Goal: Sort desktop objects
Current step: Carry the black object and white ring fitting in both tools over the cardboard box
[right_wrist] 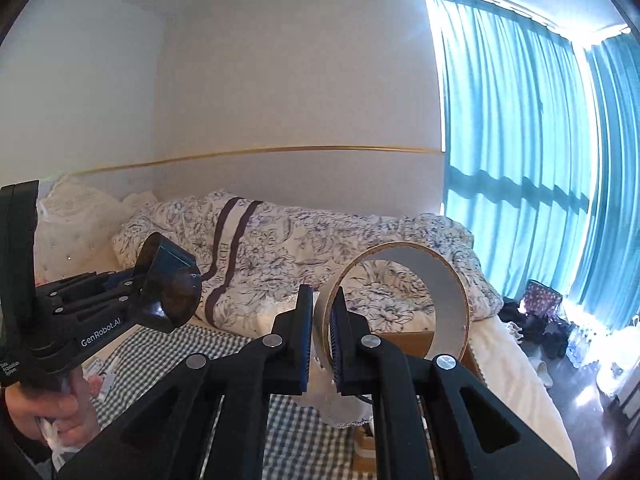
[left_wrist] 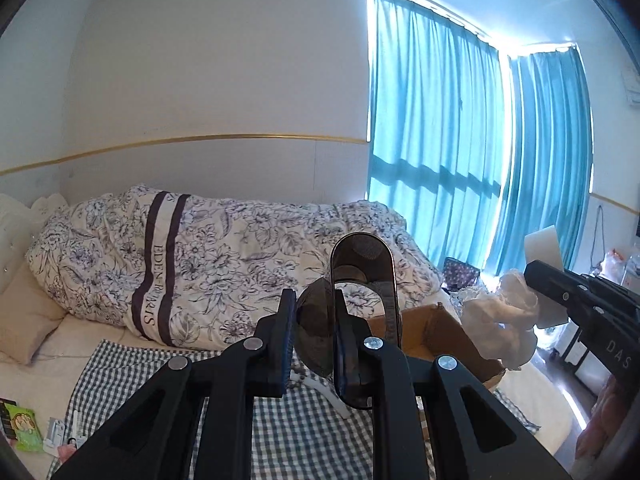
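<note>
Two items are mid-carry above the bed: left gripper (left_wrist: 314,338) jaws pinch a dark translucent case (left_wrist: 362,316), right gripper (right_wrist: 321,334) jaws pinch a tape roll (right_wrist: 404,300). Next, likely lowering each into the cardboard box (left_wrist: 440,332).

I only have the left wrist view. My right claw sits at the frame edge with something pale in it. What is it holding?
Observer: The right claw is shut on a roll of tape, one finger inside the ring, one outside.
Operator: Where is the cardboard box from there?
Observer: The cardboard box shows through the ring's lower part, beyond the roll.
Operator: And my dark piece, side-on?
Observer: The left claw grips the dark brown piece, which flares to a round end.
</note>
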